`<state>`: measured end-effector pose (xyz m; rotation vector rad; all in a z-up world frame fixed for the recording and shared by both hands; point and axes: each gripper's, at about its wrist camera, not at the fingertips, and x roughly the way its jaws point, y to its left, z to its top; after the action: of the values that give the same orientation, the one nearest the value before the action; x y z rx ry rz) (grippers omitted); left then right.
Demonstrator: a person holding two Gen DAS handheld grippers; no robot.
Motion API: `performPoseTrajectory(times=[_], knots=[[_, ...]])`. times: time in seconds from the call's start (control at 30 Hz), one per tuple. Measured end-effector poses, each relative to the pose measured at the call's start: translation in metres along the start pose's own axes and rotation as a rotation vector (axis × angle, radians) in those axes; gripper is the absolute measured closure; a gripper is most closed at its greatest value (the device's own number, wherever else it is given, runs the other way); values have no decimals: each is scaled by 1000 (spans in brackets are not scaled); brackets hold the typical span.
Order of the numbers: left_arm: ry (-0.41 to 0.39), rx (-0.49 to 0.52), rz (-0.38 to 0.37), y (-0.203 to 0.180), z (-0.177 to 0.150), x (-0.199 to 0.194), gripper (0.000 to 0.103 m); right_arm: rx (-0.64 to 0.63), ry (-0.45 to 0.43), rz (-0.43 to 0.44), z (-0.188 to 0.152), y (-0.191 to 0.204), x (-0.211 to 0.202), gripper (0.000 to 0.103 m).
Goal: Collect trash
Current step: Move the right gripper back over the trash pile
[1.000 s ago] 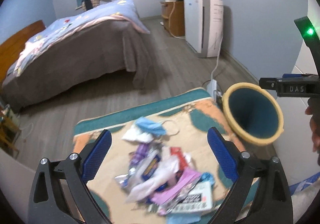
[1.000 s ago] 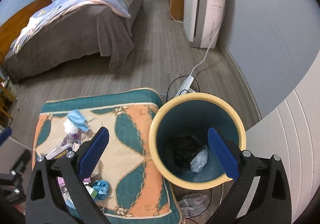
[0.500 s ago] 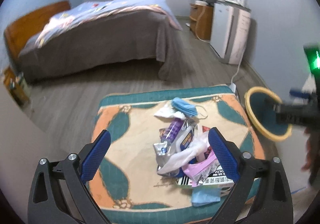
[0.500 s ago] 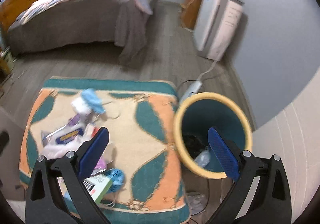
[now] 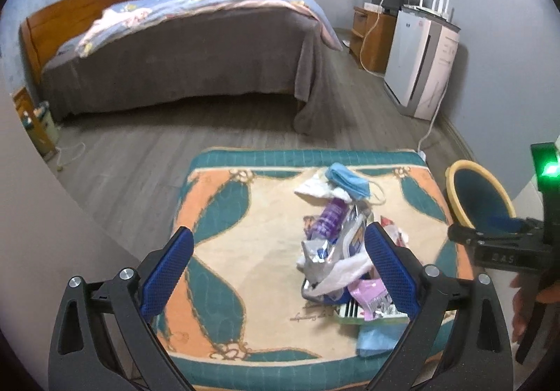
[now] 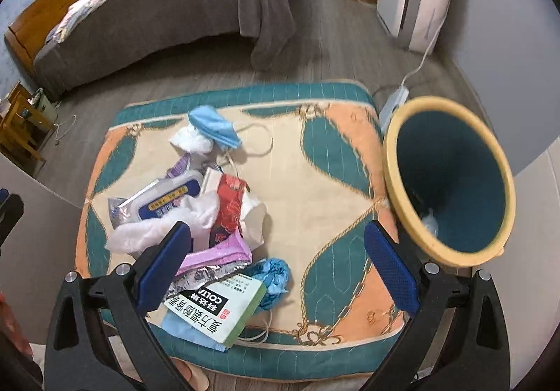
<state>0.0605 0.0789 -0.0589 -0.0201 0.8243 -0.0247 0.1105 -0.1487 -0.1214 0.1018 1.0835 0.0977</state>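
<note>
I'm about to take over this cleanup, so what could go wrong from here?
The trash pile is tangled: wrappers, tissues and a box overlap, so closing the open right gripper on one piece may drag others off the cushion. The mask has loose ear loops that could snag. The bin stands off the cushion's right edge, so a loosely held piece could fall on the floor short of it.
</note>
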Motion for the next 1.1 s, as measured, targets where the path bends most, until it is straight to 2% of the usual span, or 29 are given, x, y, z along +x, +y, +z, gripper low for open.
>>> performPoseTrajectory(times=[0.03, 0.1, 0.17, 0.4, 0.53, 0.67, 0.83, 1.1], knots=[[9, 9, 7, 1, -1, 3, 6, 8, 16, 2, -1, -1, 4, 6], [9, 37, 45, 1, -1, 5, 6, 23, 63, 13, -5, -2, 13, 11], [7, 42, 49, 2, -1, 7, 6, 15, 116, 26, -11, 4, 21, 18], [24, 25, 31, 4, 3, 14, 6, -49, 193, 33, -35, 30, 32, 18], [30, 27, 14, 0, 3, 15, 6, -38, 201, 42, -46, 33, 29, 18], [17, 59, 24, -4, 4, 12, 6, -106, 211, 61, -60, 49, 25, 18], [20, 46, 16, -6, 4, 9, 6, -213, 236, 28, -75, 65, 32, 18], [33, 37, 33, -3, 1, 10, 6, -364, 238, -87, -84, 71, 51, 18]])
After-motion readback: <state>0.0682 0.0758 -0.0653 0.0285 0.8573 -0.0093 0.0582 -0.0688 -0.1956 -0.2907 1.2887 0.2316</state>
